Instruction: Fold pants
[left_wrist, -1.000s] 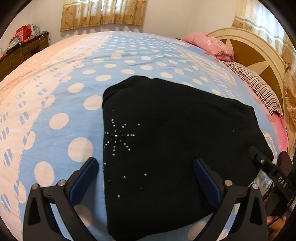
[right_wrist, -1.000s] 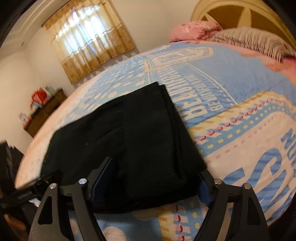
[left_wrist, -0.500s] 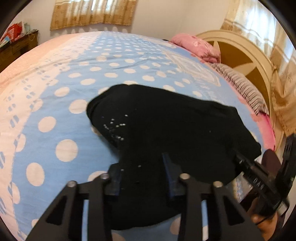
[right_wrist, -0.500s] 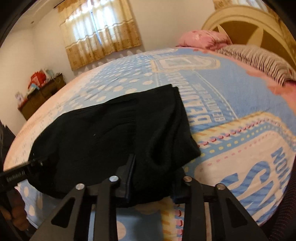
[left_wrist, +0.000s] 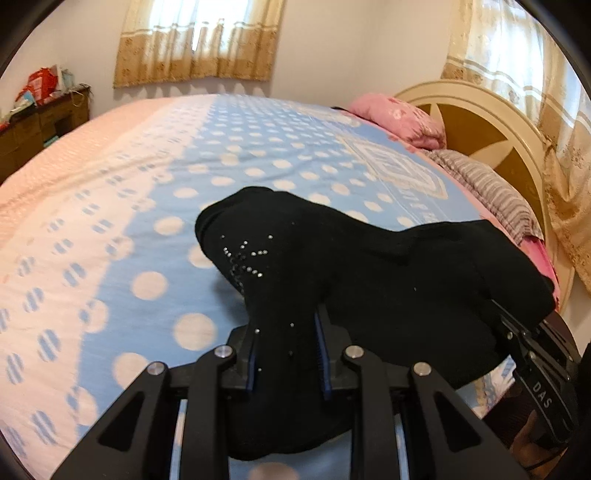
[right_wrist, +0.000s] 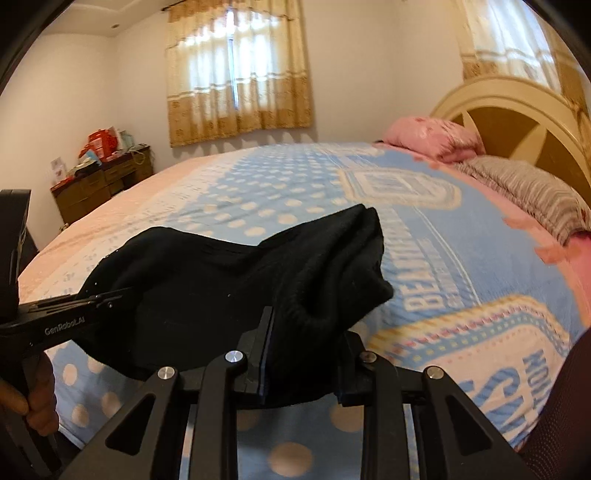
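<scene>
The black pants (left_wrist: 388, 280) with a rhinestone star (left_wrist: 245, 260) are folded into a thick bundle on the blue polka-dot bedspread (left_wrist: 155, 266). My left gripper (left_wrist: 284, 354) is shut on the near left edge of the pants and lifts it off the bed. My right gripper (right_wrist: 303, 354) is shut on the near right edge of the pants (right_wrist: 229, 280) and lifts it too. The far edge still rests on the bed. Each gripper shows in the other's view: the right one at the lower right of the left wrist view (left_wrist: 532, 354), the left one at the left of the right wrist view (right_wrist: 66, 317).
A pink pillow (left_wrist: 399, 118) and a striped pillow (left_wrist: 487, 188) lie by the cream headboard (left_wrist: 491, 122) on the right. A brown dresser (right_wrist: 103, 184) with clutter stands by the far wall at left. Curtained windows (right_wrist: 236, 74) are behind the bed.
Both grippers went from open, straddling the near edge of the pants, to shut on it. They have raised that edge off the bed, and the cloth now bunches and sags between them.
</scene>
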